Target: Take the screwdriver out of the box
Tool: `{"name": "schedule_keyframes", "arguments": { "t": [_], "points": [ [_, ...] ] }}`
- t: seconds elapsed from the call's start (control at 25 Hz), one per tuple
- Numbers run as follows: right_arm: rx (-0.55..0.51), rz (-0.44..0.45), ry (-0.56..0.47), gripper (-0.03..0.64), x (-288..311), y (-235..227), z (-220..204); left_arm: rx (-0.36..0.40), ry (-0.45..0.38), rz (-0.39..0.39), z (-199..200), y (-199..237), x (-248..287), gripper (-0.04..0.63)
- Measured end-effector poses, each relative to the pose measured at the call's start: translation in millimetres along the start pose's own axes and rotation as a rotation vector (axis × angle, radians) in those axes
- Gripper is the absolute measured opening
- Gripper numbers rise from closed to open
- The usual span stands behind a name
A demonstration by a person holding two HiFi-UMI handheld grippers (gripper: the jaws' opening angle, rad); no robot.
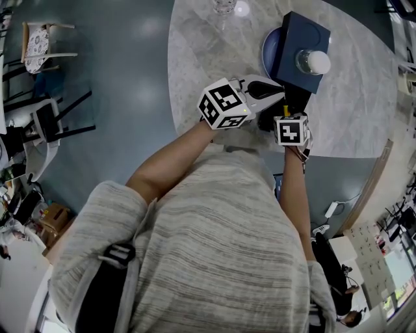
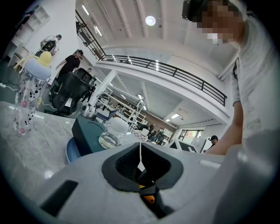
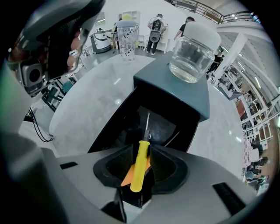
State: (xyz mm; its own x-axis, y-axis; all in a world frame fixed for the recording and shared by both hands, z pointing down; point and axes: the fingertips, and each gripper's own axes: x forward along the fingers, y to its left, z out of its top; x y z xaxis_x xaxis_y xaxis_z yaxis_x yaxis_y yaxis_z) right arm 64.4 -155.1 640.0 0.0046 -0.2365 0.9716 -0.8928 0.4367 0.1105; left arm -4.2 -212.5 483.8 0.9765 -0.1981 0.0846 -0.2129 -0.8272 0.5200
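Note:
A screwdriver [image 3: 140, 164] with a yellow handle and a thin metal shaft lies between the jaws of my right gripper [image 3: 141, 169], which is shut on the handle. Its tip points down into the open black inside [image 3: 159, 124] of the dark blue box [image 3: 175, 94]. In the head view my right gripper's marker cube [image 1: 290, 130] sits at the box's near end and hides its jaws. My left gripper [image 1: 279, 92] points level toward the box [image 1: 296, 39]. It [image 2: 142, 173] is shut, with a thin white tab [image 2: 141, 165] pinched between its pads.
A clear jar [image 1: 313, 62] with a white lid stands on the box, and a blue plate [image 1: 268, 49] lies under it. A patterned bottle [image 3: 127, 37] and a glass [image 1: 224, 8] stand farther back on the round marble table [image 1: 208, 45]. People stand in the background.

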Motion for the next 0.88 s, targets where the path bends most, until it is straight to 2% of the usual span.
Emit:
{"name": "schedule_keyframes", "arguments": {
  "t": [0.44,0.68,0.88],
  "points": [
    [0.012,-0.037,0.055,0.084,6.1,-4.0,1.0,0.002,0.002,0.0,0.4,-0.5,-0.1,0.023],
    [0.05,-0.025,0.033,0.075,1.8,-3.9,0.8,0.007,0.0,-0.002,4.0,-1.9,-1.9,0.023],
    [0.133,-0.001,-0.005,0.074,-0.4,-6.7,-4.7,0.012,0.003,-0.003,4.5,-2.8,-0.1,0.023]
  ]
}}
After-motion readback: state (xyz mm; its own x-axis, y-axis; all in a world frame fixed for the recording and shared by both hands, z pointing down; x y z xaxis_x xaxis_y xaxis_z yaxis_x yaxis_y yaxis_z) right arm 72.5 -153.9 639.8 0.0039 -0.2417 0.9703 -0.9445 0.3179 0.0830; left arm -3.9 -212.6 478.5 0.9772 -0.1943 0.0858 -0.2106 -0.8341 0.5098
